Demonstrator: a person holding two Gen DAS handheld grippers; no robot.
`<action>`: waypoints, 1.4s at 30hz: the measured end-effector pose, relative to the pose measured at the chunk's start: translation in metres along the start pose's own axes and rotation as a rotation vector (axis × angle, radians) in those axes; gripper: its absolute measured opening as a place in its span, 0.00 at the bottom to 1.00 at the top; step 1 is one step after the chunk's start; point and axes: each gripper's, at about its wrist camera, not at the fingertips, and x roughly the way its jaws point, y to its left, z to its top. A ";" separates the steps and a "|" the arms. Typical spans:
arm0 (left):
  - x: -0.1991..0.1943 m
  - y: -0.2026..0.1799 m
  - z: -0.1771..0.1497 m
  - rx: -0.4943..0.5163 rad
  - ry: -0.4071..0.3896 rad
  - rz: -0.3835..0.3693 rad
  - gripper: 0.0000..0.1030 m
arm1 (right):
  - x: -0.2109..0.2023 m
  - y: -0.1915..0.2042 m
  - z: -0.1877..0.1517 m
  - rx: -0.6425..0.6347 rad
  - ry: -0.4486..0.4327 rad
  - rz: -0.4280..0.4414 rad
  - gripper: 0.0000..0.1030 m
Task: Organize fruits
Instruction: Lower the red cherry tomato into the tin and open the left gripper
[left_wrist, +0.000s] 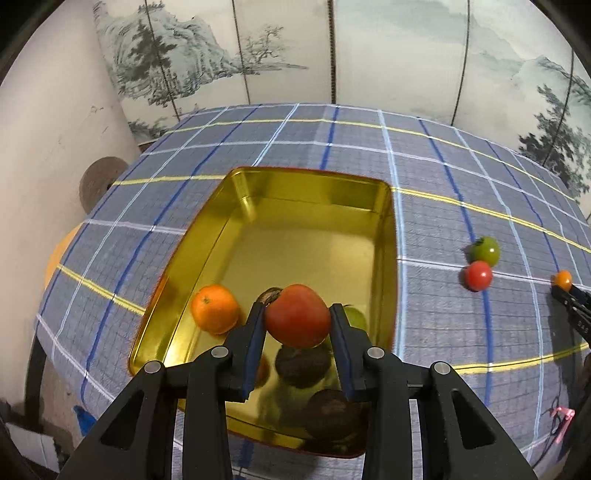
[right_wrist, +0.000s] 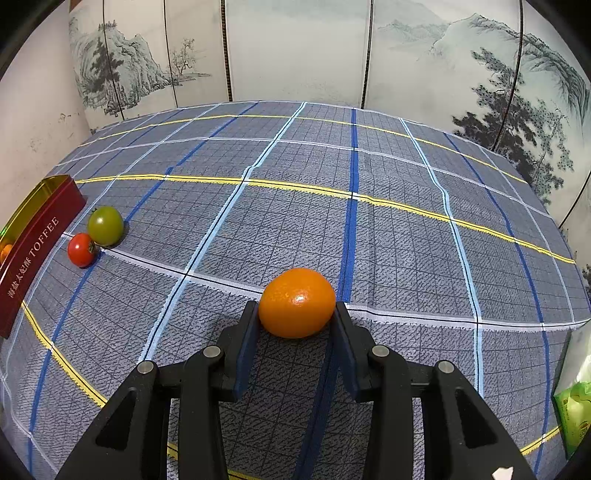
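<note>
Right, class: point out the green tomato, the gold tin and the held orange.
green tomato (right_wrist: 105, 225), right wrist view, its middle.
gold tin (left_wrist: 314, 254), left wrist view, bare floor.
held orange (right_wrist: 297, 302), right wrist view, its front.

Fruits partly gathered in a gold rectangular metal tin (left_wrist: 236, 236).
A round orange mandarin (left_wrist: 215, 308) lies inside at 8 o'clock; small red tomato (left_wrist: 478, 275) and green tomato (left_wrist: 487, 250) touch at 3 o'clock outside.
</note>
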 end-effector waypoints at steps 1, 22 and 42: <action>0.001 0.002 -0.001 -0.003 0.005 0.002 0.35 | 0.000 -0.001 0.000 0.000 0.000 0.000 0.36; 0.027 0.016 -0.013 -0.030 0.072 0.024 0.35 | 0.000 0.000 0.000 -0.001 0.000 -0.001 0.36; 0.027 0.013 -0.014 -0.003 0.064 0.039 0.35 | 0.000 0.001 0.000 -0.001 0.000 -0.001 0.36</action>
